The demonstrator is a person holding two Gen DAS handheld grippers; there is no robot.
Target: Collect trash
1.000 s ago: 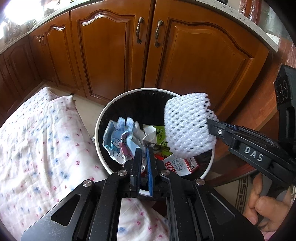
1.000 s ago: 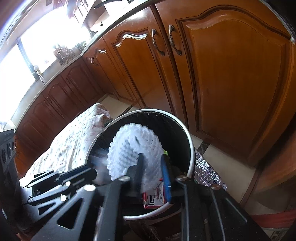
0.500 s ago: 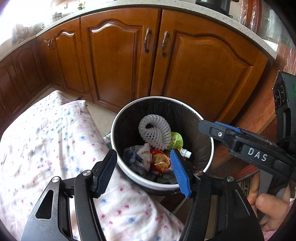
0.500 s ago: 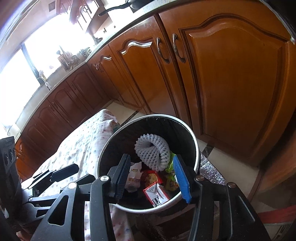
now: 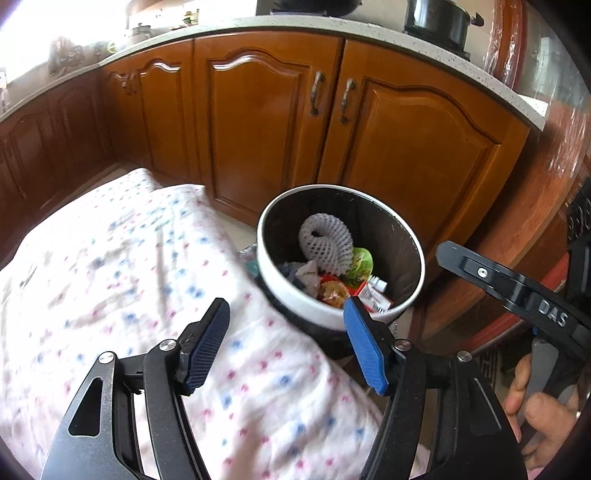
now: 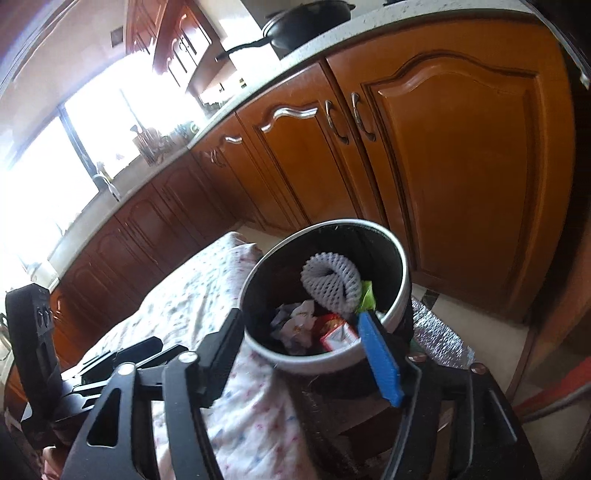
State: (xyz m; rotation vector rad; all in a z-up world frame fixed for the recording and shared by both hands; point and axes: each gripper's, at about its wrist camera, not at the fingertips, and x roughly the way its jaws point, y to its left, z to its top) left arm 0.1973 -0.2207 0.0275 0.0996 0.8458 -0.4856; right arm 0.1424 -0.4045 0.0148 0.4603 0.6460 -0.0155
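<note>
A white-rimmed round bin [image 5: 280, 291] [image 6: 325, 363] stands on the floor before the cabinets. In it a white foam net [image 5: 327, 240] [image 6: 330, 280] lies on top of crumpled paper, a red packet [image 6: 338, 334] and a green wrapper [image 5: 358, 262]. My left gripper [image 5: 286, 321] hangs near the bin's front rim, its jaws opening with nothing between them. My right gripper [image 6: 301, 328] is over the bin's near rim, jaws also opening and empty. The right gripper's arm [image 5: 517, 295] shows at the right of the left wrist view, with a hand [image 5: 535, 417] on its handle.
A white cloth with small pink and blue flowers [image 5: 122, 280] [image 6: 192, 306] covers a surface left of the bin. Brown wooden cabinet doors [image 5: 258, 122] [image 6: 461, 166] stand behind it, under a countertop with a dark pot [image 5: 436, 18]. A silver foil piece [image 6: 439, 339] lies by the bin.
The right gripper let go of the foam net, which now lies in the bin. The left gripper opened too, after dropping its paper. Both grippers drew back and up from the bin.
</note>
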